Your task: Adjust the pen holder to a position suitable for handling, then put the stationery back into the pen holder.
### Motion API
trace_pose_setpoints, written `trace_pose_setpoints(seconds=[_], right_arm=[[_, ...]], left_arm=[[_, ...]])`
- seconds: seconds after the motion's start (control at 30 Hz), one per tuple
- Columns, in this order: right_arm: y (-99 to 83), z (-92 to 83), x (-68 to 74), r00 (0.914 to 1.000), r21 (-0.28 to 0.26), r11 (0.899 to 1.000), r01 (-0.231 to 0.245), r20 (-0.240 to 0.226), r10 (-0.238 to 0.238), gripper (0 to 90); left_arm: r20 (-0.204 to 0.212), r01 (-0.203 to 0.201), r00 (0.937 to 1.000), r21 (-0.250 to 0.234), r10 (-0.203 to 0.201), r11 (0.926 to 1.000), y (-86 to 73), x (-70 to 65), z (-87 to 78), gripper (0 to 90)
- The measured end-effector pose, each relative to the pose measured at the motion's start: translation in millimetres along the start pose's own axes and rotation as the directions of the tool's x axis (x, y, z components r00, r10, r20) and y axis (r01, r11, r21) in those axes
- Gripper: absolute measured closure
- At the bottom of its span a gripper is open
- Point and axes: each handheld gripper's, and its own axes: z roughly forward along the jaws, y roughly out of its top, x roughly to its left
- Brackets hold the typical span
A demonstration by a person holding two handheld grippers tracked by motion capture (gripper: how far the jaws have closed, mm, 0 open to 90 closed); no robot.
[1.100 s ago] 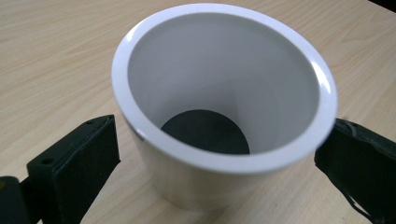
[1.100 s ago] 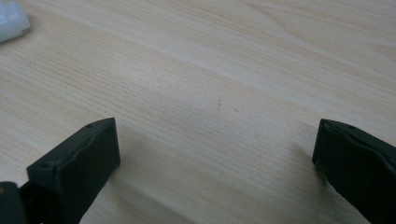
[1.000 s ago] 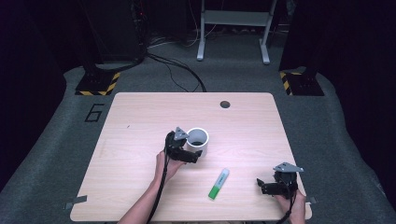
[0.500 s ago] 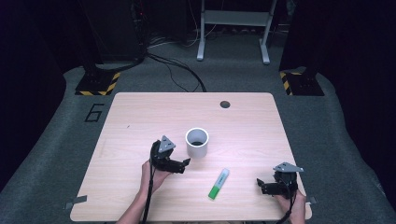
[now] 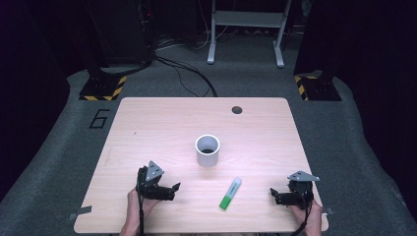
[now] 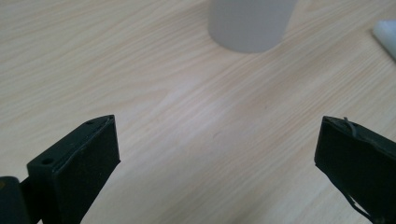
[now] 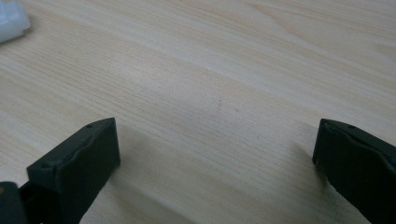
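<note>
High view: a white cylindrical plastic cup (image 5: 207,150) stands upright near the middle of the pale wooden desk (image 5: 147,123), its mouth open and nothing visible inside. A green marker with a white cap (image 5: 230,193) lies flat on the desk between the cup and the near edge, a little towards the right, apart from the cup. The left gripper (image 5: 171,191) rests near the near-left corner with its fingers spread and empty, aimed roughly at the cup. The right gripper (image 5: 273,194) sits by the near-right corner, fingers also spread and empty, pointing towards the marker. Judging by this layout, the step in hand is the approach to the marker, and the cup looks like its likely destination. The next move calls for the right gripper to slide in and close across the marker's barrel.

Left gripper view: both black fingers (image 6: 77,163) stand wide apart over bare wood, with the cup's base (image 6: 250,23) ahead and the marker's cap end (image 6: 386,36) at the right edge.

Right gripper view: the fingers (image 7: 77,161) are spread with nothing between them; the marker's white cap (image 7: 11,21) shows at the top left corner. Nothing stands in the way.

A dark round hole (image 5: 237,109) lies near the far edge of the desk, well clear.
</note>
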Motion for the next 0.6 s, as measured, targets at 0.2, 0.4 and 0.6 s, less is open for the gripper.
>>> trace_pose_setpoints(seconds=[0.2,0.4,0.6], right_arm=[[0.0,0.0,0.0,1.0000,0.000,1.000,0.000,0.000,0.000,0.0],[0.4,0.4,0.4,1.0000,0.004,1.000,0.001,-0.002,-0.001,0.0],[0.1,0.1,1.4,0.9999,0.002,1.000,-0.010,0.012,0.010,0.0]], left_arm=[[-0.024,0.065,0.9977,0.031,-0.064,0.9974,-26.1,13.8,-13.6,0.1],[-0.058,0.117,0.9916,0.014,-0.116,0.9931,-41.3,22.6,-18.8,0.2],[-0.059,0.122,0.9911,0.037,-0.120,0.9918,-44.9,23.5,-14.9,0.1]])
